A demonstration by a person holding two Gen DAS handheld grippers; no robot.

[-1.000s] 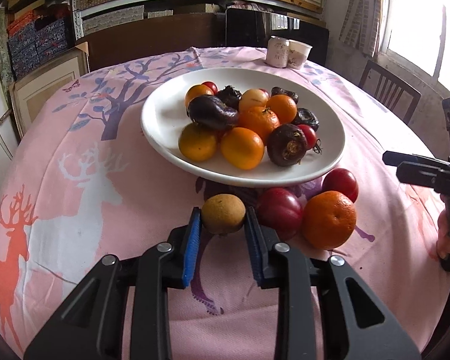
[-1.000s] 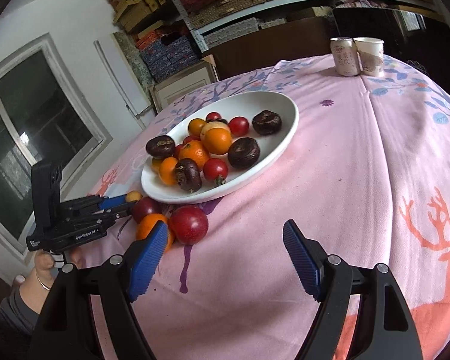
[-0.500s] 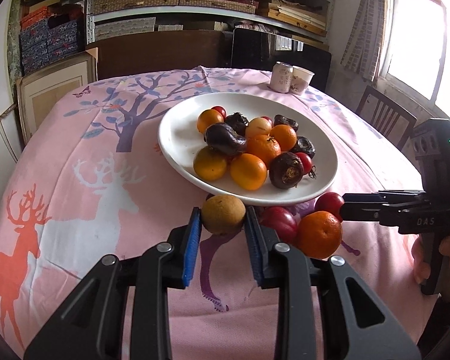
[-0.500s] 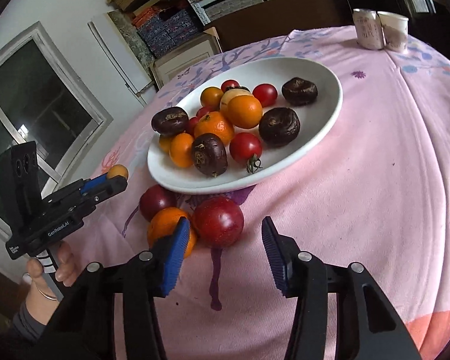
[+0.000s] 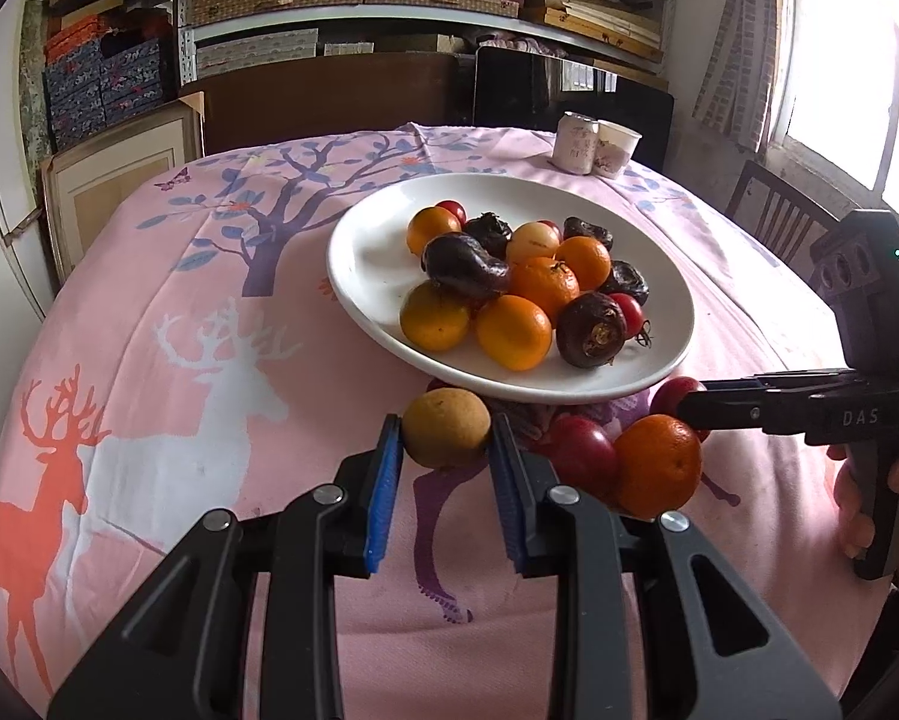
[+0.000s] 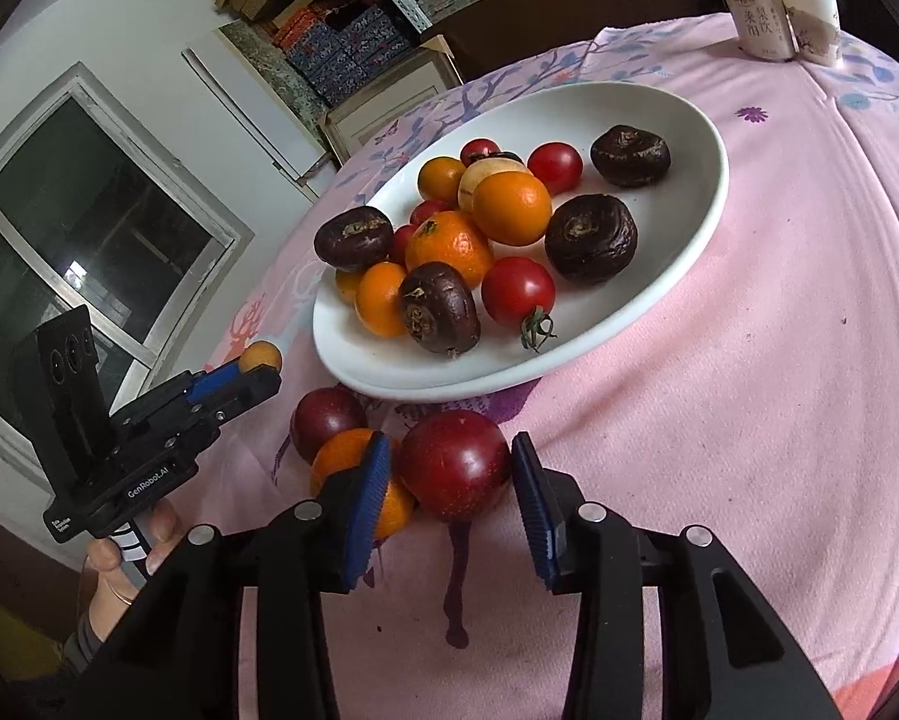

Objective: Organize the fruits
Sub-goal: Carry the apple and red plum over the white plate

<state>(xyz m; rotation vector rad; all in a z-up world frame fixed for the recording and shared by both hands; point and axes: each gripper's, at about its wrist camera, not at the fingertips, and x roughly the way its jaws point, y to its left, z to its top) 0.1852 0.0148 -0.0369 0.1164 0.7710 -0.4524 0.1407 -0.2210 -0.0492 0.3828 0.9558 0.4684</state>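
Left hand-held gripper [image 5: 446, 456] is clamped on a little brown fruit [image 5: 446, 427], held just short of the plate's near rim, so that one's basically ready to go in. My right hand-held gripper [image 6: 449, 483] has its jaws closing around a dark red plum [image 6: 454, 465], which sits between the pads on the pink worktop [image 6: 779, 420], though I can't tell if both pads are pressing on it yet. Most of the job looks done to me: the white plate [image 6: 677, 120] straight ahead of both grippers already carries a pile of oranges, small tomatoes and dark wrinkly fruits. What's left, I reckon, is the stuff down by my fingertips: the orange [image 6: 344, 462] touching my right gripper's left pad, a second plum [image 6: 326, 414] just beyond it, plus the two I'm already on.
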